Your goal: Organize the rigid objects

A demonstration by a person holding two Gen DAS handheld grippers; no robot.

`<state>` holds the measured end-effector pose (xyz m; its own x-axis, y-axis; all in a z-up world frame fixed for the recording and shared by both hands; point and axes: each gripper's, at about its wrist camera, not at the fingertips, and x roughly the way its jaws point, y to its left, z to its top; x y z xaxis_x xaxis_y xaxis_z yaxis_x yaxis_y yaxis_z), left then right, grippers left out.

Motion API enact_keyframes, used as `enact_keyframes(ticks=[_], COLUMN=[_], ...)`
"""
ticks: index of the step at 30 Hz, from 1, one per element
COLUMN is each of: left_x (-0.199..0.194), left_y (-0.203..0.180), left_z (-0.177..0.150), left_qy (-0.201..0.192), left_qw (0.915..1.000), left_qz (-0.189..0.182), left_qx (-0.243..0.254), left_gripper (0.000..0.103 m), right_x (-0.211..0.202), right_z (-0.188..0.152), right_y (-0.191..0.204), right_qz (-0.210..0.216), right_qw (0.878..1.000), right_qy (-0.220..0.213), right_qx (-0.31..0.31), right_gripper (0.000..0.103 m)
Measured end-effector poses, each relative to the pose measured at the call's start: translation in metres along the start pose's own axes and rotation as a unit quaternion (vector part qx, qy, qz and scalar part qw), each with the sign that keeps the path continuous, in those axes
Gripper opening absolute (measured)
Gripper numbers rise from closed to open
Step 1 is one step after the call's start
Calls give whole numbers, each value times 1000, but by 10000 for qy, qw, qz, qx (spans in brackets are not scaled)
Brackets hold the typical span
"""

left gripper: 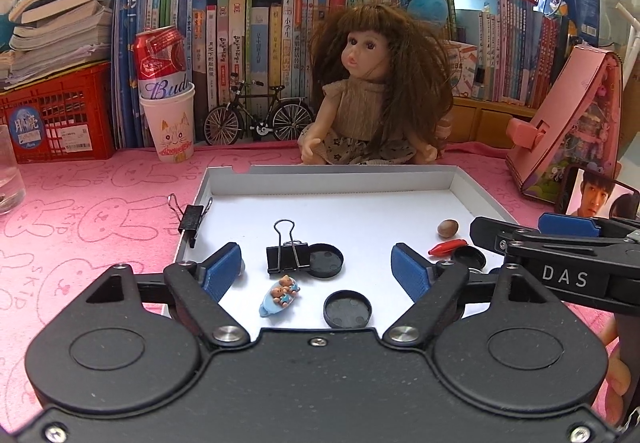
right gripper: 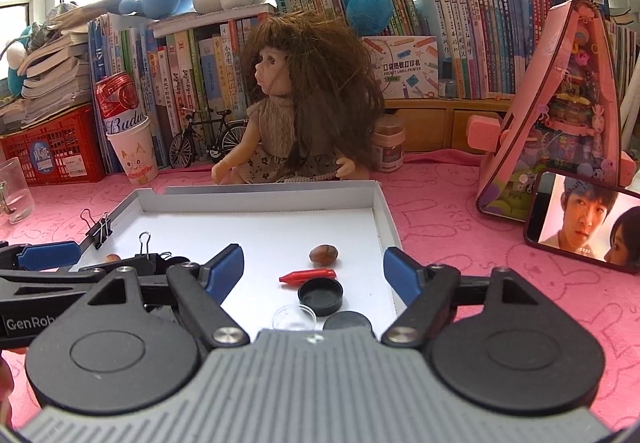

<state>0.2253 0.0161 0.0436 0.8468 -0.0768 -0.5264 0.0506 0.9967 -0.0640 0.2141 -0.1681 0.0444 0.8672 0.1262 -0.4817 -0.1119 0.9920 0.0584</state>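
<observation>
A shallow white tray (left gripper: 332, 179) lies on the pink cloth with small objects in it. In the left wrist view my left gripper (left gripper: 316, 255) hangs open above a black binder clip (left gripper: 286, 257), two black caps (left gripper: 326, 260) (left gripper: 347, 309) and a blue bear charm (left gripper: 280, 293); nothing is between its pads. Another binder clip (left gripper: 192, 217) is clamped on the tray's left rim. My right gripper (right gripper: 313, 254) is open over a brown nut (right gripper: 323, 254), a red piece (right gripper: 307, 277), a black cap (right gripper: 321, 296) and a clear lid (right gripper: 294, 317), holding nothing.
A doll (left gripper: 372, 99) sits right behind the tray. Back left stand a paper cup (left gripper: 170, 123) with a can in it and a model bicycle (left gripper: 256, 115). A pink toy house (right gripper: 560, 111) and a phone (right gripper: 584, 227) stand at the right, a glass (right gripper: 14, 191) at the left.
</observation>
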Motion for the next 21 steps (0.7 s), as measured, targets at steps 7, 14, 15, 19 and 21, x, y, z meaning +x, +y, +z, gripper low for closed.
enact_keyframes(ticks=[7, 14, 15, 19, 21], left_x=[-16, -29, -30, -39, -43], left_y=[0, 1, 1, 1, 0], left_z=[-3, -12, -13, -17, -20], left_qy=[-59, -7, 3, -34, -53], left_qw=[10000, 9999, 9999, 9998, 9998], left_qz=[-68, -117, -124, -175, -176], left_qx=[-29, -97, -102, -94, -80], left_gripper=[82, 83, 83, 83, 83], right_x=[-13, -26, -27, -34, -37], right_z=[-4, -14, -15, -20, -22], right_y=[-1, -4, -4, -3, -3], right_qz=[22, 21, 13, -1, 0], right_qw=[10000, 10000, 10000, 9999, 9999], right_qy=[-24, -27, -24, -35, -34], right_qx=[-46, -47, -57, -102, -138], right_gripper=[88, 90, 90, 91, 91])
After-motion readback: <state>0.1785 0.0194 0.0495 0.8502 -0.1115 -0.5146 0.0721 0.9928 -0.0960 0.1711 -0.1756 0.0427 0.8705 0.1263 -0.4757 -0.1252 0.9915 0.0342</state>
